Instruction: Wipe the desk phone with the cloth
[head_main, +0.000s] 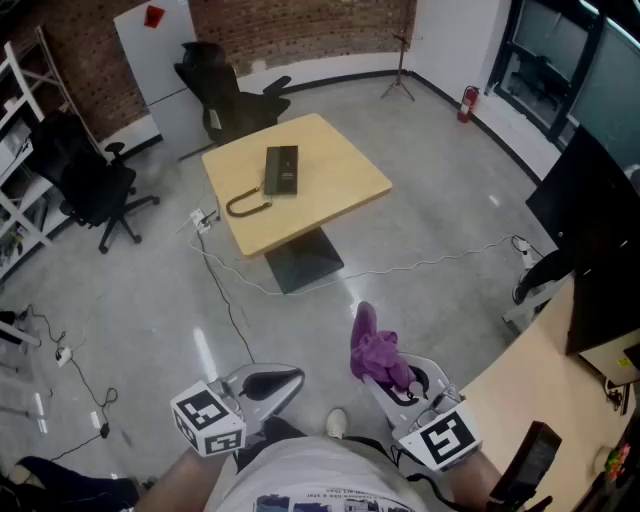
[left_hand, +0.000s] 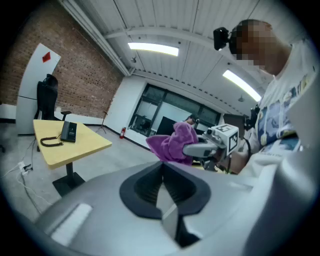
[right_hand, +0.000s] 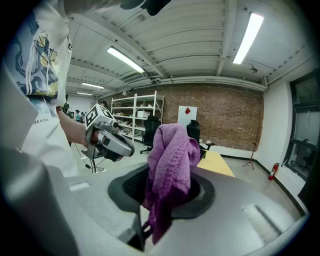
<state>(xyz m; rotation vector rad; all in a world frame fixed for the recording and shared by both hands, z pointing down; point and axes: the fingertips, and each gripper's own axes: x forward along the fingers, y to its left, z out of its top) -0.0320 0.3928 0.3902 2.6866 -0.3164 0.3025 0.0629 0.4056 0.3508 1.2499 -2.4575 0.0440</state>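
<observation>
A black desk phone (head_main: 281, 169) with a coiled cord (head_main: 246, 204) lies on a small wooden table (head_main: 340, 185) some way ahead of me; the left gripper view shows the phone (left_hand: 68, 132) too. My right gripper (head_main: 381, 372) is shut on a purple cloth (head_main: 375, 345), which bunches up between its jaws (right_hand: 170, 165). The left gripper (head_main: 283, 380) is shut with nothing in it. Both are held low, close to my body and far from the table.
Black office chairs (head_main: 233, 95) stand behind the table and another chair (head_main: 92, 182) to its left. Cables (head_main: 225, 285) run over the grey floor. A white board (head_main: 158, 52) leans on the brick wall. A desk (head_main: 520, 390) with a dark monitor (head_main: 590, 240) is at my right.
</observation>
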